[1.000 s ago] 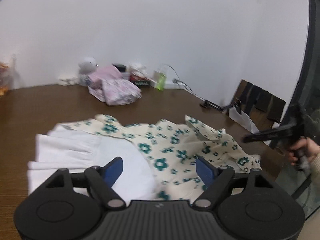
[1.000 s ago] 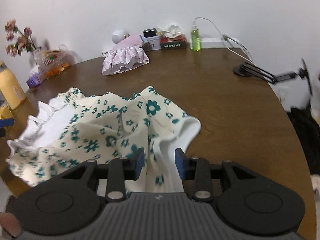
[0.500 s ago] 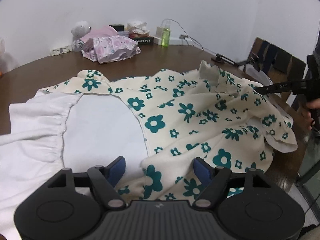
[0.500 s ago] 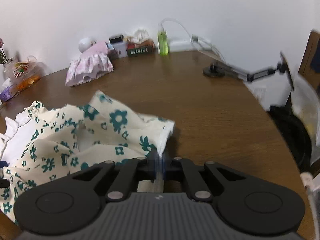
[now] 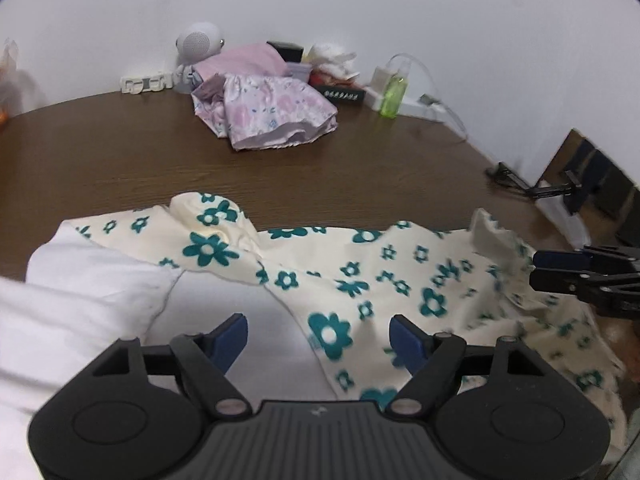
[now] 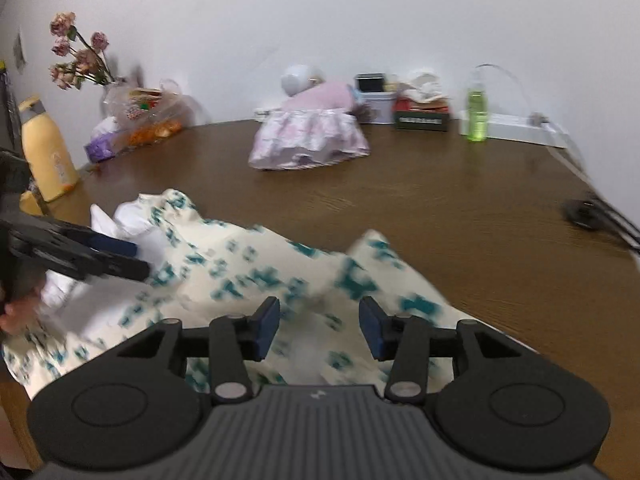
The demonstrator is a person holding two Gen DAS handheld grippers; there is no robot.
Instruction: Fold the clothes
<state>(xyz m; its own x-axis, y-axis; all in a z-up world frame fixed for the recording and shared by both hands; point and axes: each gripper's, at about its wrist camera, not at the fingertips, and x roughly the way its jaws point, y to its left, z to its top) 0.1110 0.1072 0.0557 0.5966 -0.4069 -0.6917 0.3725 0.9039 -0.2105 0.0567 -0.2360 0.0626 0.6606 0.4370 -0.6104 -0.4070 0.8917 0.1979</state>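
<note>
A cream garment with green flowers and a white ruffled part lies spread on the brown table. My left gripper is open just above its near edge, holding nothing. My right gripper is open over the floral cloth, which is blurred there. In the left wrist view the right gripper's fingers come in from the right, over the cloth's right side. In the right wrist view the left gripper's fingers come in from the left, over the white part.
A folded pink garment lies at the back of the table beside a white speaker, boxes, a green bottle and a power strip. A yellow bottle and flowers stand at the far left. A black stand lies at the right.
My right gripper was shut on the cloth's edge and has opened, letting it go; the garment now lies flatter. My left gripper stayed open and has drawn back a little.
</note>
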